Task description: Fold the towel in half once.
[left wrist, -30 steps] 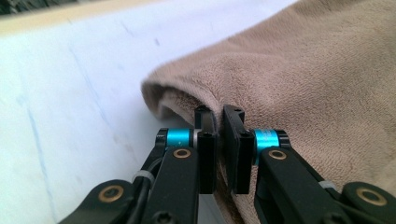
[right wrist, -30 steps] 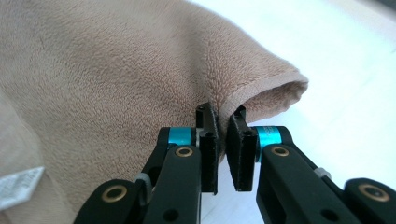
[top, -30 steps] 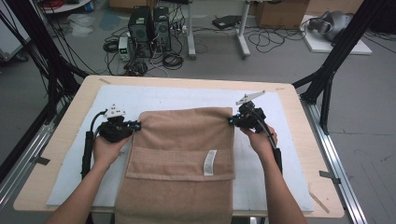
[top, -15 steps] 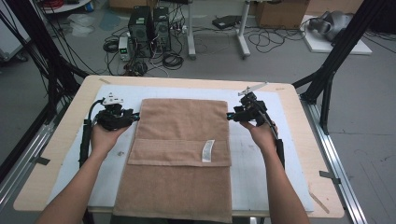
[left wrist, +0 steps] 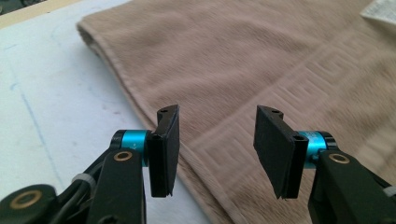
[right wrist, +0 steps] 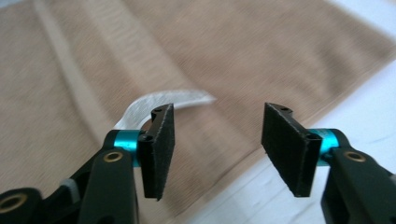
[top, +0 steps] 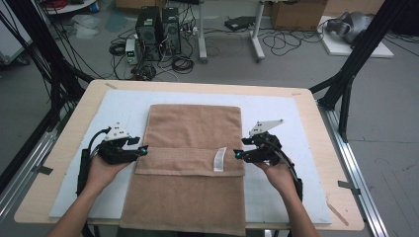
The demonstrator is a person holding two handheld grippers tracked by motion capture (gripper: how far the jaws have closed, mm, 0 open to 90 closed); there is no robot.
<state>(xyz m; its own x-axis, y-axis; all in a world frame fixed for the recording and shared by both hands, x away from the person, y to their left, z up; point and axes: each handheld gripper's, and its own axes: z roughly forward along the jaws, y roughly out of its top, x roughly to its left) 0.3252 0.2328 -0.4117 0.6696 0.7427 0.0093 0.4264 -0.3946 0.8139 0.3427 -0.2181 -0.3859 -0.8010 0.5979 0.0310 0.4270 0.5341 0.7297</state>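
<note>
A tan towel [top: 195, 133] lies flat on the white mat [top: 123, 103], its near part folded up over the middle, with a white label [top: 219, 159] at the fold's right end. My left gripper [top: 143, 149] sits at the fold's left edge and my right gripper [top: 237, 154] at its right edge. The jaws of both have just been opening. In the left gripper view the left gripper [left wrist: 217, 140] is open over the towel's edge [left wrist: 261, 60], its pads off the cloth. In the right gripper view the right gripper [right wrist: 217, 140] is open over the towel [right wrist: 224, 42], near the label [right wrist: 173, 99].
The mat covers most of a wooden table [top: 316, 113]. Black frame posts [top: 346, 94] stand at the far right corner and along the left side. Computer towers [top: 158, 29] and cables sit on the floor beyond the far edge.
Both grippers let go of the towel's far edge and opened. They drew back toward the person along the towel's sides to the fold line. The towel now lies spread farther up the mat.
</note>
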